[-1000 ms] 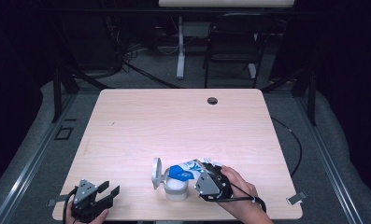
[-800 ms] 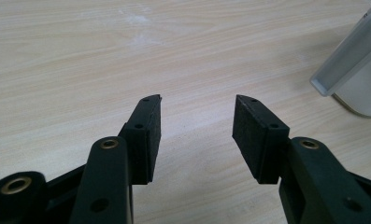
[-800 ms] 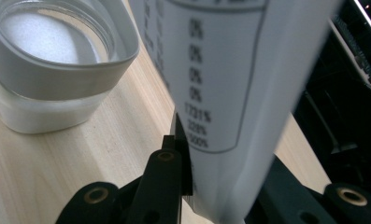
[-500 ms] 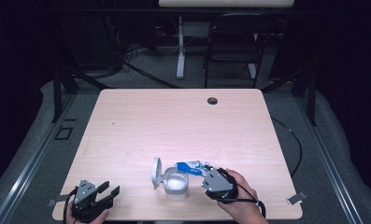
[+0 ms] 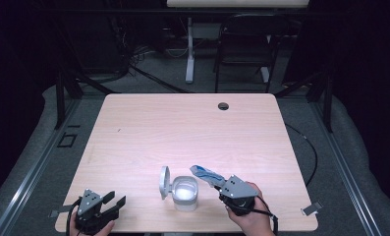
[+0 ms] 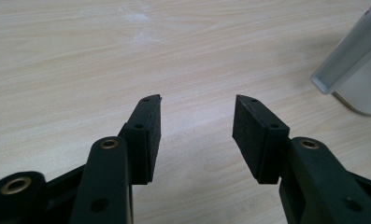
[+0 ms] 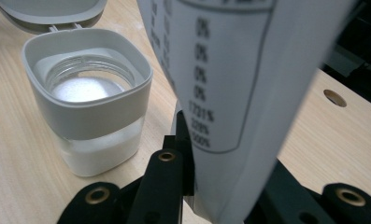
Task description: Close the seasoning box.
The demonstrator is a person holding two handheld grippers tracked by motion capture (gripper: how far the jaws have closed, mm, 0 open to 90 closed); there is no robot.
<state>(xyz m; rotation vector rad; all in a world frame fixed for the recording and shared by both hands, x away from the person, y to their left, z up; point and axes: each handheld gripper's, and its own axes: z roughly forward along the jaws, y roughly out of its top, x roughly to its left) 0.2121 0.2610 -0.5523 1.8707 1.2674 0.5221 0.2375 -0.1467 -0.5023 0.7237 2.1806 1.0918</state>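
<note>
On the counter (image 5: 148, 132) stands 1 container (image 5: 186, 192), lid (image 5: 164, 182) flipped open, white powder inside. Just right of it, the right gripper (image 5: 221, 183) pinches 1 packet (image 5: 206, 173) in its fingers. The left gripper (image 5: 115, 203), fingers spread, holds nothing, well apart.

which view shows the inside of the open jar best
The right gripper view: the jar sits close, its white powder visible through the mouth. The high view shows it small from above; the left gripper view catches an edge.
</note>
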